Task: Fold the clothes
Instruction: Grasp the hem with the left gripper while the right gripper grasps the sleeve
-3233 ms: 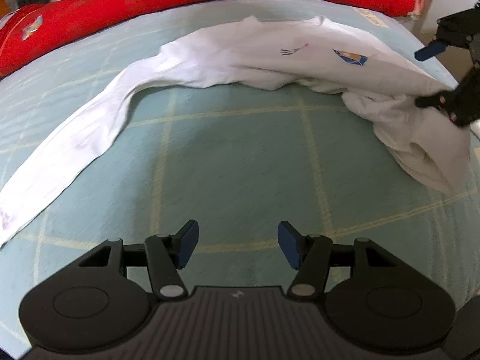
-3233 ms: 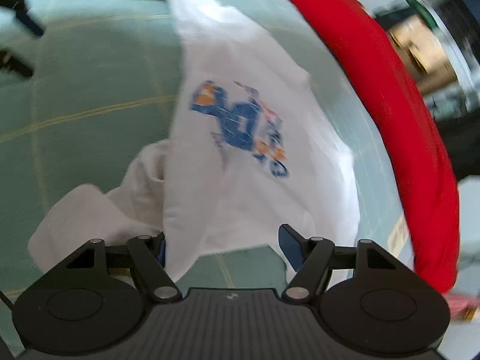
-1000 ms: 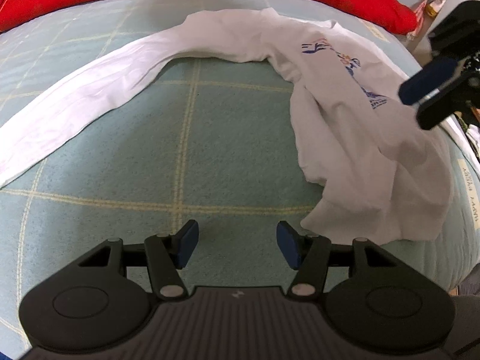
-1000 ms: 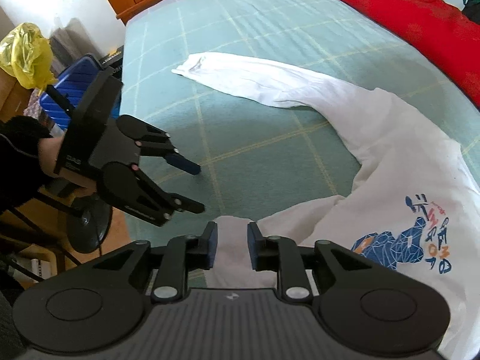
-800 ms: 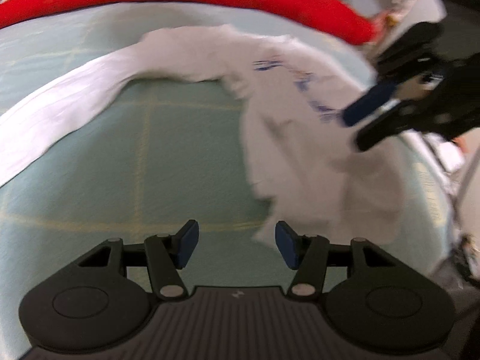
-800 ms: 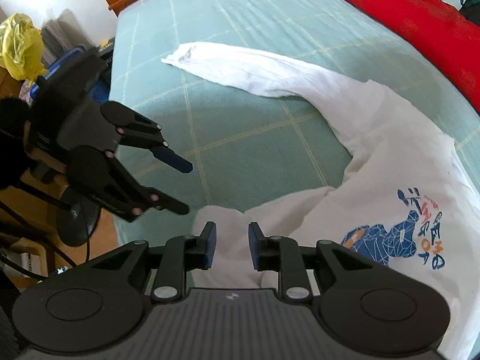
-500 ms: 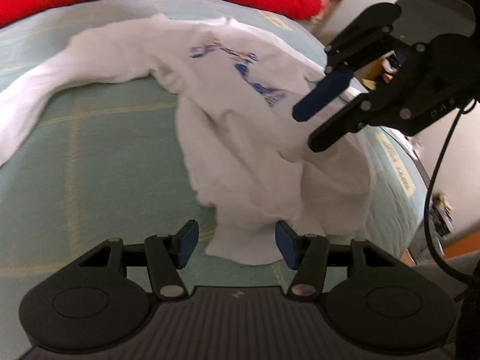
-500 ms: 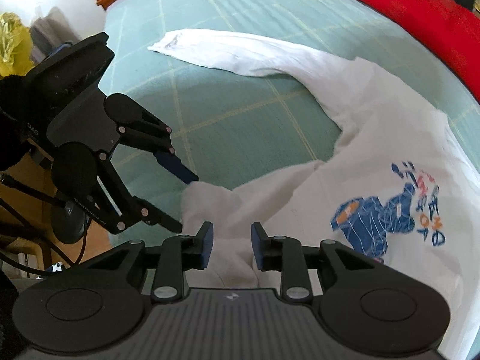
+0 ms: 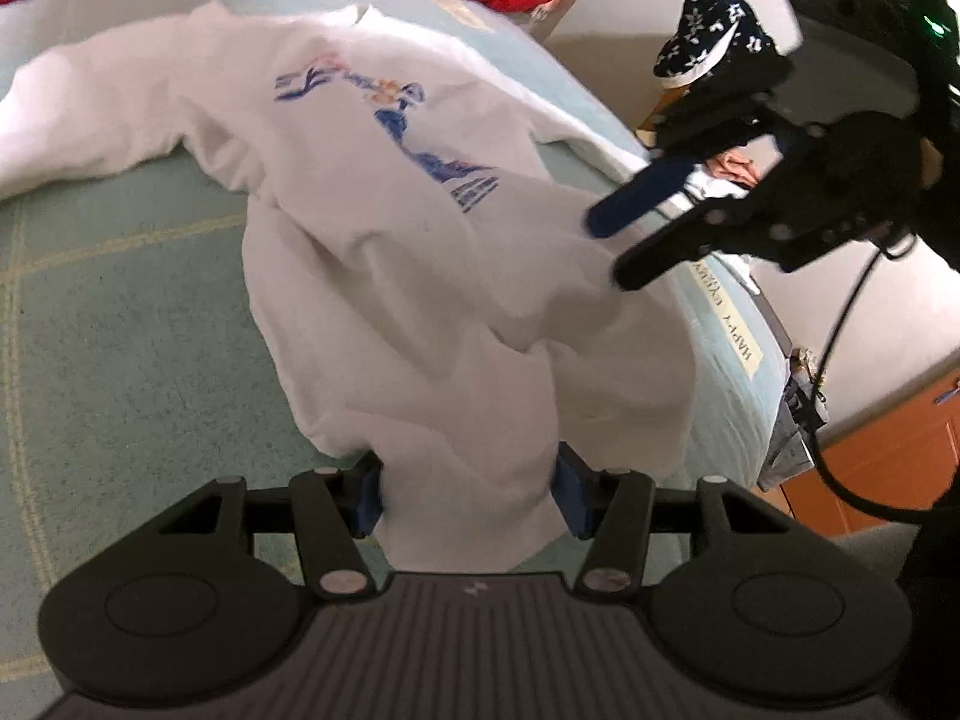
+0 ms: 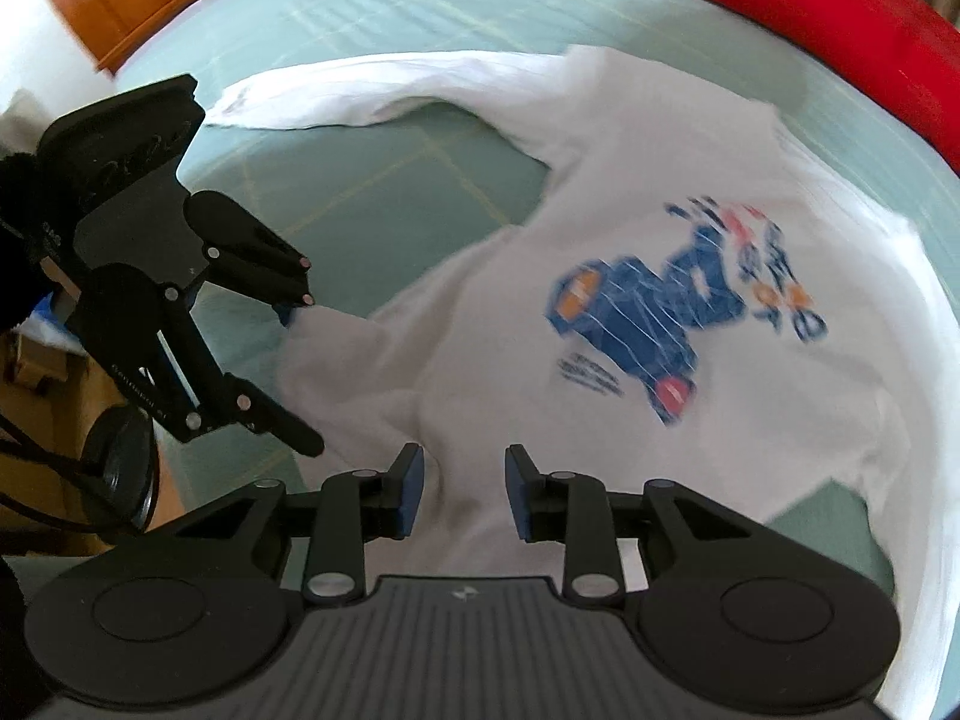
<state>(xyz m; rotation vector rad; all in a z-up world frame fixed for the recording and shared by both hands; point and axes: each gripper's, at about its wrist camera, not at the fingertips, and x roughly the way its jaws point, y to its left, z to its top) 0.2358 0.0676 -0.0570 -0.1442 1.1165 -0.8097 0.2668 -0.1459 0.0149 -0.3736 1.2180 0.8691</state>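
I see the white long-sleeved shirt [image 10: 630,192] lying crumpled on the pale green checked bedspread [image 10: 372,204], print side up, its blue and orange graphic [image 10: 678,312] showing. One sleeve [image 10: 372,90] stretches away across the bed. The near hem [image 9: 468,480] is bunched in soft folds by the bed's edge.

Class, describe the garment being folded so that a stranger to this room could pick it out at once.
Start at the bed with the pale green checked cover; a red quilt runs along its far side. On the cover lies the white long-sleeved shirt, one sleeve stretched out. It alone is white and bears a blue and orange print on its chest.
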